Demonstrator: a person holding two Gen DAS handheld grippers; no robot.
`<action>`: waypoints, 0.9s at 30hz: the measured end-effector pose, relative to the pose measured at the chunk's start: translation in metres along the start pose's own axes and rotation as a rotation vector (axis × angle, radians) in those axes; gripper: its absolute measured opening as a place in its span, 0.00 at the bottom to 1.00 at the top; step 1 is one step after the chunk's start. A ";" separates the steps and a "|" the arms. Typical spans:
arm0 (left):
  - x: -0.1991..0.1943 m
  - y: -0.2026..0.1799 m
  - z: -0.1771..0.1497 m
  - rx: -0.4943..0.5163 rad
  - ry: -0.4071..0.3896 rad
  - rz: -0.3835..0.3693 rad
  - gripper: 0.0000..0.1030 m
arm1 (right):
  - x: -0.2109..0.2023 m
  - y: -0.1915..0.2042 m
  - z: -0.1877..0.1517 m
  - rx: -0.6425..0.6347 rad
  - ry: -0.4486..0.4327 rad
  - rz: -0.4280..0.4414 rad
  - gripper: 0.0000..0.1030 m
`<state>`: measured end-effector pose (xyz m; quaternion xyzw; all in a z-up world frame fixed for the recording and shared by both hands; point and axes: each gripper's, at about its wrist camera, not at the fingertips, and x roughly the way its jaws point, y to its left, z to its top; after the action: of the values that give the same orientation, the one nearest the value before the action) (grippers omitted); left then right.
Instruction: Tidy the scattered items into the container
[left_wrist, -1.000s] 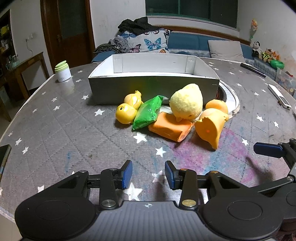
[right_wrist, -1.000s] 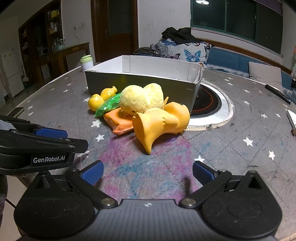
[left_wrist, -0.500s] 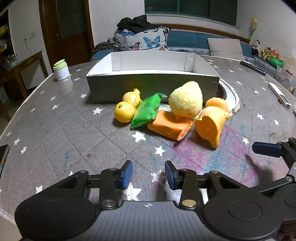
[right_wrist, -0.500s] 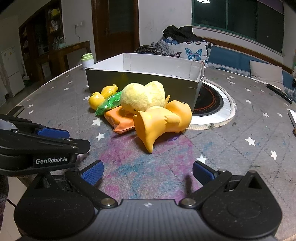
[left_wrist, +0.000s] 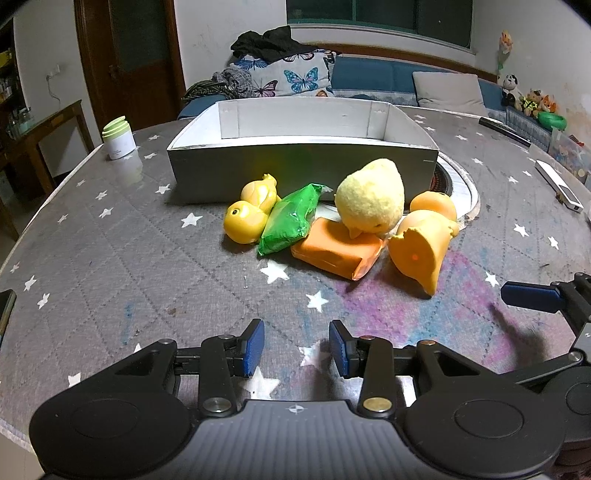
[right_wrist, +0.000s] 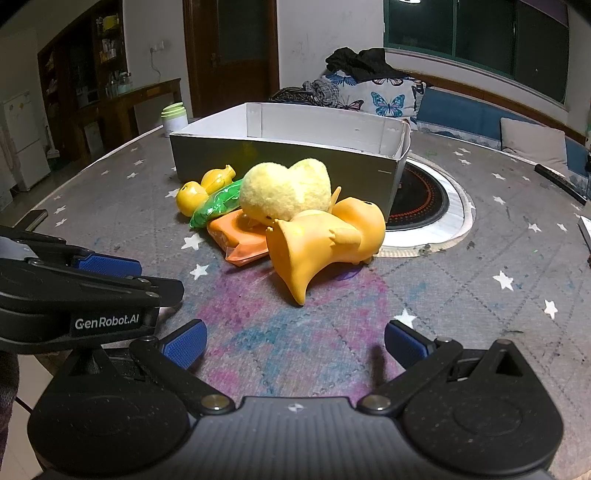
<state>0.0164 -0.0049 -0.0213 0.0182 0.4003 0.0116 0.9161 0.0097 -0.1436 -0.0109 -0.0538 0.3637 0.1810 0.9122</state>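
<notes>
Your pile sits on the table (left_wrist: 110, 258) against the near wall of the box (left_wrist: 303, 168). The big orange duck (right_wrist: 325, 243) lies on its side, long axis toward you, tail tip nearest. The green packet (left_wrist: 291, 219) runs lengthwise toward the box. Your left gripper (left_wrist: 296, 347) stands partly open, holding nothing. Your right gripper (right_wrist: 295, 341) gapes wide, empty, short of the pile.
</notes>
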 end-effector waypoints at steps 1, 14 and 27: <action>0.000 0.000 0.000 -0.001 0.002 -0.001 0.40 | 0.001 0.000 0.000 0.000 0.001 0.001 1.00; 0.008 0.001 0.005 0.001 0.018 -0.008 0.40 | 0.008 -0.002 0.003 0.005 0.018 0.007 1.00; 0.016 0.004 0.013 -0.005 0.031 -0.017 0.40 | 0.015 -0.006 0.008 0.017 0.026 0.014 1.00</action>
<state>0.0365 -0.0005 -0.0238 0.0125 0.4144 0.0052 0.9100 0.0273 -0.1429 -0.0161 -0.0459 0.3774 0.1833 0.9066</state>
